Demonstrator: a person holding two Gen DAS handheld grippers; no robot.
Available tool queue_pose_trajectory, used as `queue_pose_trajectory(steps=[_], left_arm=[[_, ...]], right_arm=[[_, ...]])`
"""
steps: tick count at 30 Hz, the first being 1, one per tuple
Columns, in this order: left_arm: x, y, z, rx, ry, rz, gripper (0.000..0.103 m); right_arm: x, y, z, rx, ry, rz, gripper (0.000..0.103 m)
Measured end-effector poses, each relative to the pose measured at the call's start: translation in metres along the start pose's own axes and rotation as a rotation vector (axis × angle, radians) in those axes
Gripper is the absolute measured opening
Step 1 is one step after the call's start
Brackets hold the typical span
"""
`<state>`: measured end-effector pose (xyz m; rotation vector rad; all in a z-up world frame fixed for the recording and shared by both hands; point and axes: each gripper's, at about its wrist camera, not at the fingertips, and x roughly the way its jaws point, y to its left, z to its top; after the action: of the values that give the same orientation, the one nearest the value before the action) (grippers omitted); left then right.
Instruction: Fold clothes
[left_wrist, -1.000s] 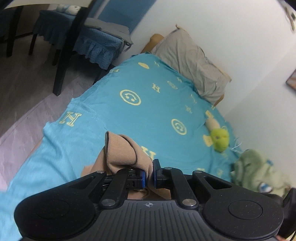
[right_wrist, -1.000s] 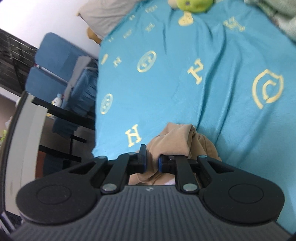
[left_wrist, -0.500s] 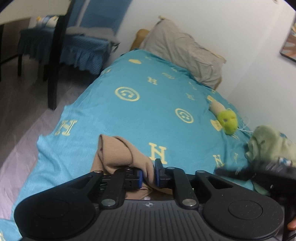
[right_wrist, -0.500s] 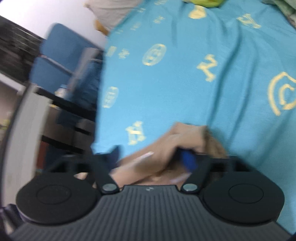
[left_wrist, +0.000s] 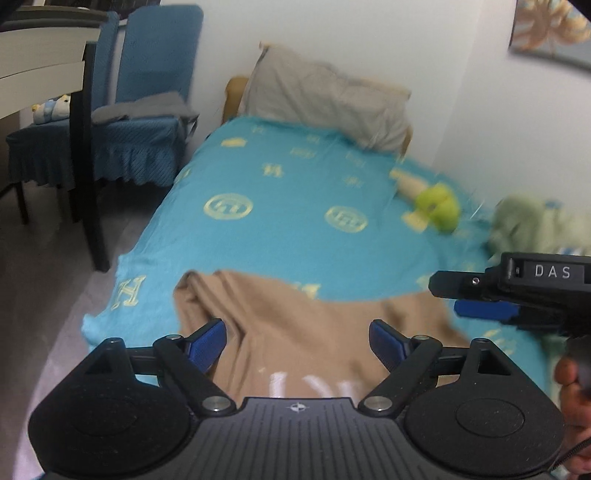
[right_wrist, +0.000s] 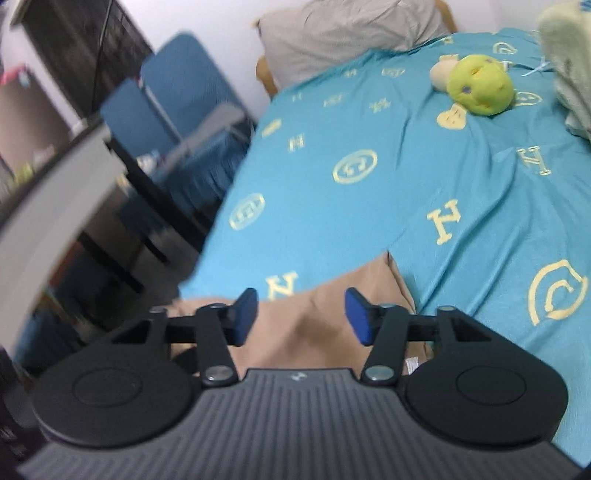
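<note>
A tan garment (left_wrist: 295, 332) with white lettering lies spread on the near part of the blue bedspread (left_wrist: 288, 236). My left gripper (left_wrist: 297, 341) hovers over the garment with its jaws opening wide and nothing pinched between the blue pads. My right gripper (right_wrist: 301, 317) stands above the garment's right part (right_wrist: 314, 321); its jaws are closing, with cloth below them but not pinched. In the left wrist view the right gripper (left_wrist: 480, 299) shows at the right edge, held by a hand (left_wrist: 570, 384).
A green plush toy (left_wrist: 437, 208) and a pale green heap of cloth (left_wrist: 535, 225) lie at the bed's far right. A grey pillow (left_wrist: 328, 99) sits at the head. Blue covered chairs (left_wrist: 122, 140) and a dark table leg (left_wrist: 90, 166) stand left of the bed.
Both grippers let go of the tan garment and their jaws came apart. The garment dropped from a bunched fold to lie flat on the bed. Both wrists rolled to level.
</note>
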<state>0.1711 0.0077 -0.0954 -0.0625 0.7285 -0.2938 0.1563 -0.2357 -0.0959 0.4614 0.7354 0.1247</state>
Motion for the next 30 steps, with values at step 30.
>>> queue_pose_trajectory(steps=[30], left_arm=[[-0.049,0.002,-0.032,-0.144,0.164,0.013,0.085]], right_arm=[[-0.03,0.02,-0.068,-0.144,0.127,-0.178,0.05]])
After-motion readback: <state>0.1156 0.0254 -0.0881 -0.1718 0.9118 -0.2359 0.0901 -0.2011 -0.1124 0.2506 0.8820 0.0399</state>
